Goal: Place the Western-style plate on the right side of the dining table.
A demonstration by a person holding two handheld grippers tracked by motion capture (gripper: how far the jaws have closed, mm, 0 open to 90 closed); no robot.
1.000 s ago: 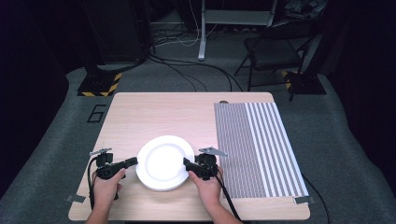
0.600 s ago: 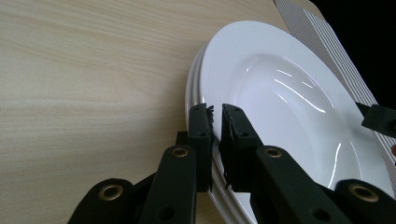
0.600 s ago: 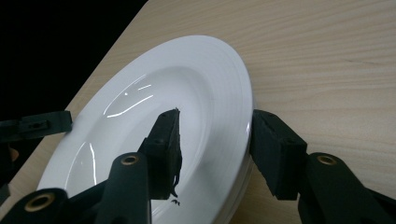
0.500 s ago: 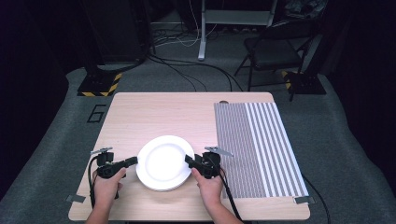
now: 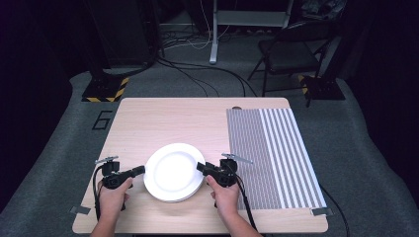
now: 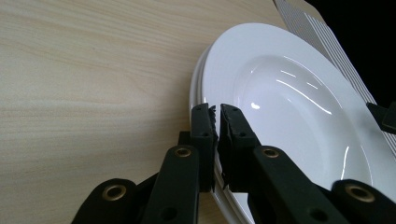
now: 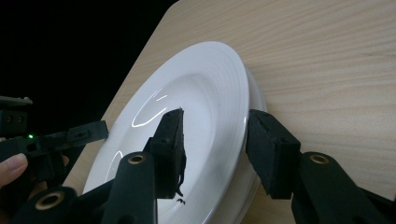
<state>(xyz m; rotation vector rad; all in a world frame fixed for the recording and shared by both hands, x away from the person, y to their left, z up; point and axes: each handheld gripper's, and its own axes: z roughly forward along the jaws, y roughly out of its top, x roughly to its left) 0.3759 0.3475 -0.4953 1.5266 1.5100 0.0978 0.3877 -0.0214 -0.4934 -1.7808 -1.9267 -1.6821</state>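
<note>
Two white plates (image 5: 173,170) lie stacked near the table's front edge. In the left gripper view the top plate (image 6: 289,102) rests on a lower one whose rim (image 6: 196,88) peeks out. My left gripper (image 5: 142,170) meets the stack's left edge, and its jaws (image 6: 216,112) are pressed together on the top plate's rim. My right gripper (image 5: 199,166) is at the stack's right edge. It stands open (image 7: 217,121), one jaw over the top plate (image 7: 196,79), the other outside the rim.
A grey striped mat (image 5: 276,153) covers the right part of the wooden table (image 5: 173,123). Behind the table stand a folding chair (image 5: 291,49) and a stand base with yellow-black stripes (image 5: 104,91). Cables run across the floor.
</note>
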